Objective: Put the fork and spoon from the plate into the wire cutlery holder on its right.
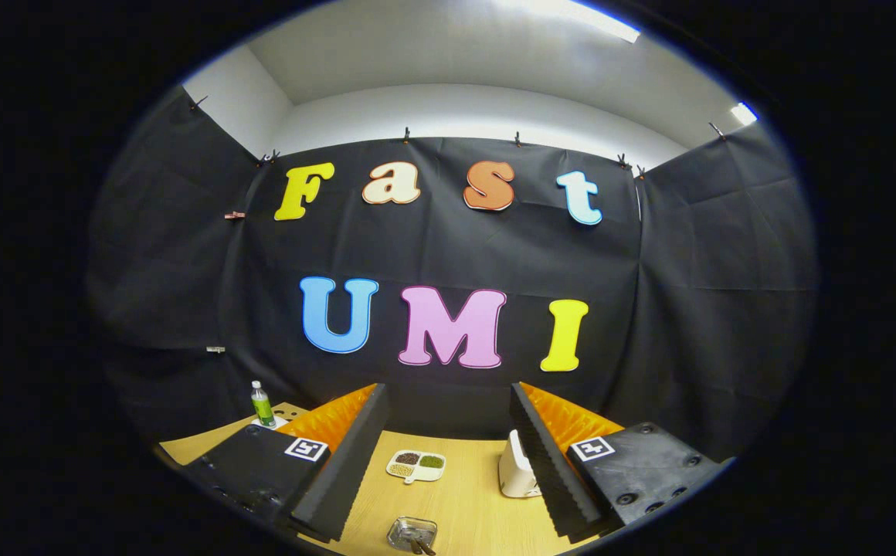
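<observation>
In the gripper view, a small shiny metal plate [412,533] is seen on the pale wooden surface [463,494], low between the two fingers and just ahead of them. Two dark utensil handles [420,547] lie in it side by side; they are taken to be the fork and spoon, though which is which cannot be told at this size.

If metal, as is likely, the utensils would be stiff, light and slippery, and nothing about them looks fragile. A hold across the narrow handle, near its middle, would probably be steadier than one on the bowl or tines, and a firm squeeze is judged necessary, since a thin smooth shaft may pivot or slide between the pads.

Further along the surface a white divided dish of dark and green grains [415,466] is placed, and to its right a white upright object [516,467] stands partly behind the right finger; whether this is the cutlery holder cannot be told. A green bottle [263,404] stands at the far left corner.

The gripper [452,463] is spread wide apart, nothing being held or touched by either finger.
</observation>
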The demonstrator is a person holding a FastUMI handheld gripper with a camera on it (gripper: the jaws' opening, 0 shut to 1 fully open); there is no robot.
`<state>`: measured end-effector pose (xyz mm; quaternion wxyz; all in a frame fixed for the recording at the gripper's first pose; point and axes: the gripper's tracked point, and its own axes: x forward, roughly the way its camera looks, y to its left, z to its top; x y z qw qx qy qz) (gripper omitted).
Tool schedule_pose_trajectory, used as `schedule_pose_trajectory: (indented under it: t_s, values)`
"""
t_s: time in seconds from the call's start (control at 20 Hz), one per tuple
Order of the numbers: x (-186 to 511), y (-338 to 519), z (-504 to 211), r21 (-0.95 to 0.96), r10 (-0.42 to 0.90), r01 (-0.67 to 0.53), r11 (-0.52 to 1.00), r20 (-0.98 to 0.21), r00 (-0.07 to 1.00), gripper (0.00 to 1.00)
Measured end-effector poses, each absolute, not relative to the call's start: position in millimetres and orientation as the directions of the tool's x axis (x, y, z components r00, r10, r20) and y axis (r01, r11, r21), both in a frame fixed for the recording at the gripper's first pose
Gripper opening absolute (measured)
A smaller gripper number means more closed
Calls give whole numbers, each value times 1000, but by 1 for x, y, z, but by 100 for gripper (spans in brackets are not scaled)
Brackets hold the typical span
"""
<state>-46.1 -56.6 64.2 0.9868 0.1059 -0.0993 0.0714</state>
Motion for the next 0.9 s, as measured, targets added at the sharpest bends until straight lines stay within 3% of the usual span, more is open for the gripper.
schedule_pose_trajectory:
  t_s: [0.9]
  values:
    - [-42,-84,48,235,204,-248,940,196,959,98]
